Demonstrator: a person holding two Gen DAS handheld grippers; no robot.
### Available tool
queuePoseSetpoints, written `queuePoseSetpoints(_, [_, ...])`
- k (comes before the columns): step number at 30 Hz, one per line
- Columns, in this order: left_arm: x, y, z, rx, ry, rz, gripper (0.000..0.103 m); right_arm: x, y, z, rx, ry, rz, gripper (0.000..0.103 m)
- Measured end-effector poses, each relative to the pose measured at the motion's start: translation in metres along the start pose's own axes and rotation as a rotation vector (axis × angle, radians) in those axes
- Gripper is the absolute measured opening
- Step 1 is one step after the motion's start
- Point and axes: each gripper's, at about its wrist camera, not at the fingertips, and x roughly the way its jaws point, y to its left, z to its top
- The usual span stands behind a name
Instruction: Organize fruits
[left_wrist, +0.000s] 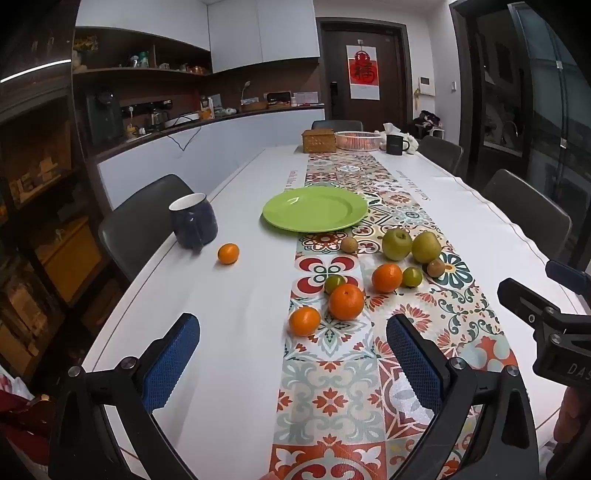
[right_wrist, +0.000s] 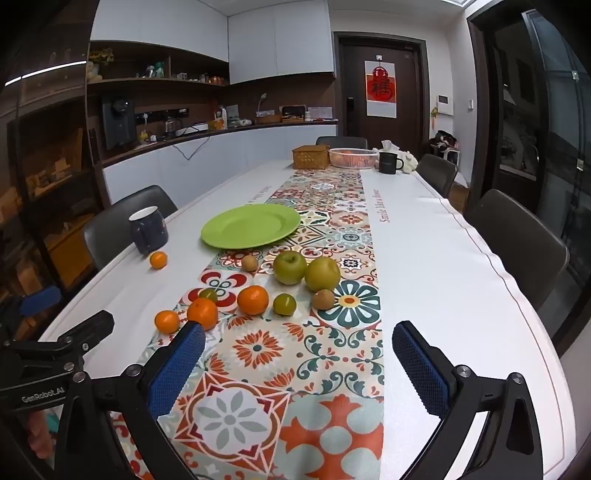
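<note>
An empty green plate (left_wrist: 315, 208) (right_wrist: 250, 226) sits mid-table on the patterned runner (left_wrist: 332, 387) (right_wrist: 295, 369). Nearer lie loose fruits: oranges (left_wrist: 346, 301) (right_wrist: 252, 300), a lone small orange (left_wrist: 228, 253) (right_wrist: 158, 260) beside a dark blue mug (left_wrist: 193, 220) (right_wrist: 148, 229), two green apples (left_wrist: 396, 244) (right_wrist: 290, 267), small green fruits (left_wrist: 412, 277) (right_wrist: 284, 304) and brown kiwis (left_wrist: 436, 267) (right_wrist: 323, 299). My left gripper (left_wrist: 291, 363) is open and empty, just short of the oranges. My right gripper (right_wrist: 297, 365) is open and empty, short of the fruits.
At the table's far end stand a wicker box (left_wrist: 318, 140) (right_wrist: 310, 156), a white basket (left_wrist: 358, 140) (right_wrist: 352, 157) and a black mug (left_wrist: 396, 144) (right_wrist: 389, 163). Dark chairs (left_wrist: 524, 214) (right_wrist: 517, 243) line both long sides. A kitchen counter runs along the left.
</note>
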Motion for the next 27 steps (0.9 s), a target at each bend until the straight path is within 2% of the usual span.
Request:
queuePoseSetpoints(11, [-0.007,0.014,-0.002,-0.028,-0.023,-0.013,0.103,0.003,0.012,-0.002,-0.006,0.004,0.005,0.102])
queuePoseSetpoints(13, [-0.012,0.004,0.0,-0.01,-0.03,0.003,0.103,0.001,0.006,0.002,0.0,0.005,0.014,0.102])
queuePoseSetpoints(27, [-0.012,0.004,0.001,-0.01,-0.039,0.0,0.103,-0.002,0.009,-0.001,-0.015,-0.008,0.023,0.102])
